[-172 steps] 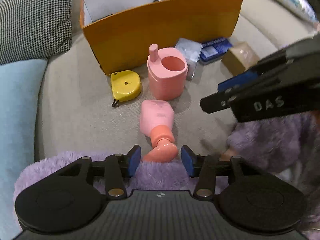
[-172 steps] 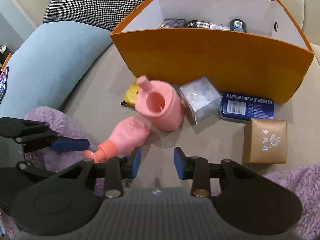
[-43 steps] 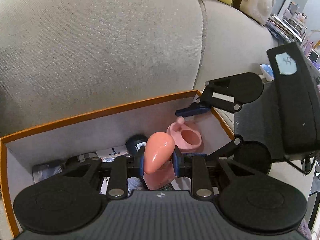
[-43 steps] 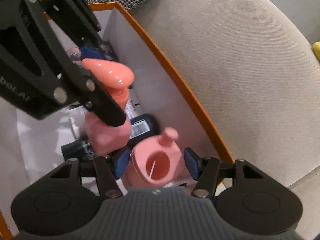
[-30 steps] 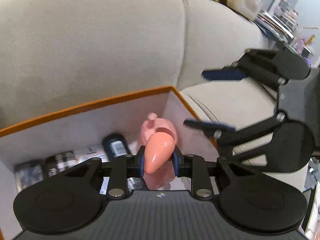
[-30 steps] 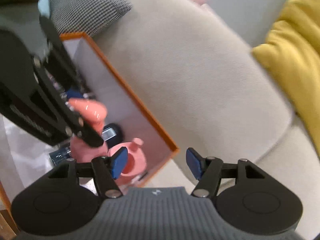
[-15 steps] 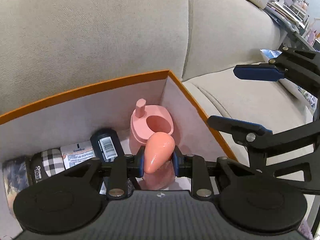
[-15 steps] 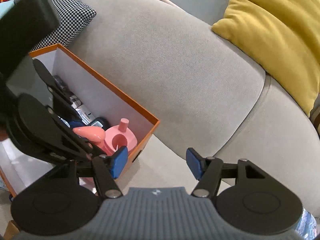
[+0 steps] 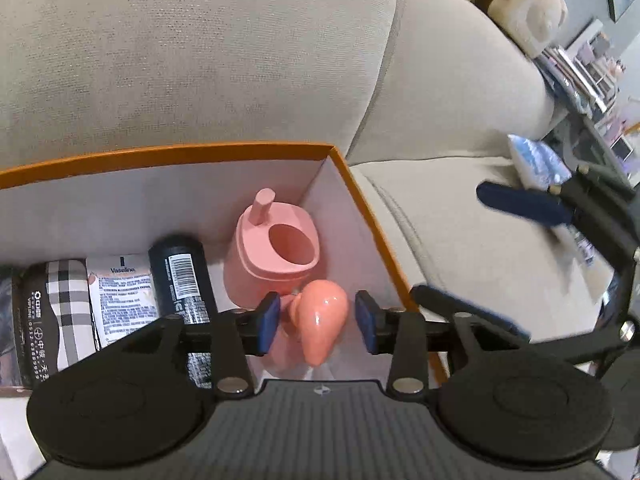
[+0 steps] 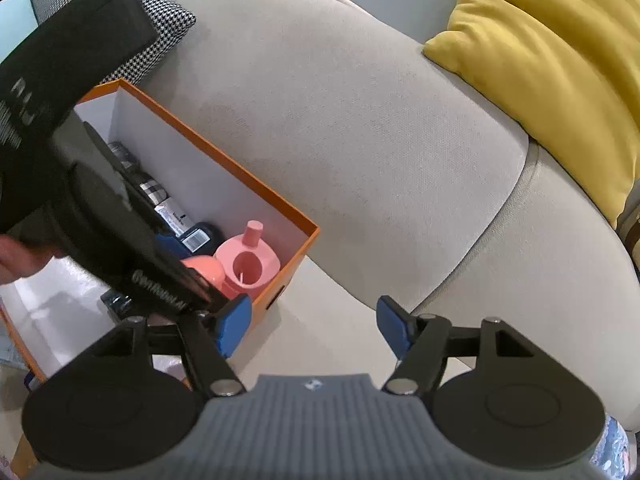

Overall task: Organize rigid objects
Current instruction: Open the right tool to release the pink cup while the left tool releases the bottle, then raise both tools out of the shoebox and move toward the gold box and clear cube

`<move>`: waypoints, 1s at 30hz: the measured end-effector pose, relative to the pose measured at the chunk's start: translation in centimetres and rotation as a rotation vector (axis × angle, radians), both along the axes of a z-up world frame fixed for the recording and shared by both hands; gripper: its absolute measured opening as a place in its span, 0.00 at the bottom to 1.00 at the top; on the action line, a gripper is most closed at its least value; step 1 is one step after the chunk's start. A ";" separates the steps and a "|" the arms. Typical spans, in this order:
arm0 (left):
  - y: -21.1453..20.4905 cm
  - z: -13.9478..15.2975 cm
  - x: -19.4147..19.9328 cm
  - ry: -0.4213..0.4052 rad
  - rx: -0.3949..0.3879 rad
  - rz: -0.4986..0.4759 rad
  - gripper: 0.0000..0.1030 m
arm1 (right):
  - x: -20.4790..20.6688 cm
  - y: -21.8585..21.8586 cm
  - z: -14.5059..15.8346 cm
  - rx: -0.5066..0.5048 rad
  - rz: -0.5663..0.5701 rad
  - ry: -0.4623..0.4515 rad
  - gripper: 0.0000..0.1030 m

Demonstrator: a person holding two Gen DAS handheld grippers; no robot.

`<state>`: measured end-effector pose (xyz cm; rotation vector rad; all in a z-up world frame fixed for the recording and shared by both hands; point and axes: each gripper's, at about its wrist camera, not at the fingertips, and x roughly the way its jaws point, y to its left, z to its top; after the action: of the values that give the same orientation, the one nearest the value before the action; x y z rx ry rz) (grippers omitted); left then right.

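item: pink bottle (image 9: 320, 322), coral cap upward, inside the orange box (image 9: 168, 152) at its right end, just in front of the pink cup (image 9: 276, 256) and beside the box's right wall.

step in hand: i am letting go of the bottle in the box. left gripper (image 9: 316, 322) jaws are opening; the cap sits between the blue pads with a gap on each side, so nothing presses it. i judge the bottle is resting on the box floor, though its base is hidden.

right gripper (image 10: 314, 326): jaws spread and opening a little, nothing between them, over the sofa seat (image 10: 340, 320) outside the box's corner.

other contents: dark tube (image 9: 180, 276), white packet (image 9: 120, 292), checked packet (image 9: 52, 312), lying in a row to the left of the cup.

next move: i judge the left gripper must lift straight up and clear the cap without tipping the bottle onto the cup, then go for the things not yet boxed.

change from half a second ago: then the left pads pinched the cap; now they stand apart from it. the right gripper shows farther out to the right in the left view.
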<state>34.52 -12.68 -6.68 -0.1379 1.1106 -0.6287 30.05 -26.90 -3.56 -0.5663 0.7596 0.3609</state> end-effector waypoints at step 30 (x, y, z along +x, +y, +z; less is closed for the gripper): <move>10.4 6.6 -19.8 -0.294 0.136 0.132 0.55 | -16.0 2.1 1.5 0.457 -0.254 0.123 0.68</move>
<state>14.73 -2.24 -0.05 -0.0011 0.8492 -0.4372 14.05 -24.82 -2.04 -0.0170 0.8239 0.3215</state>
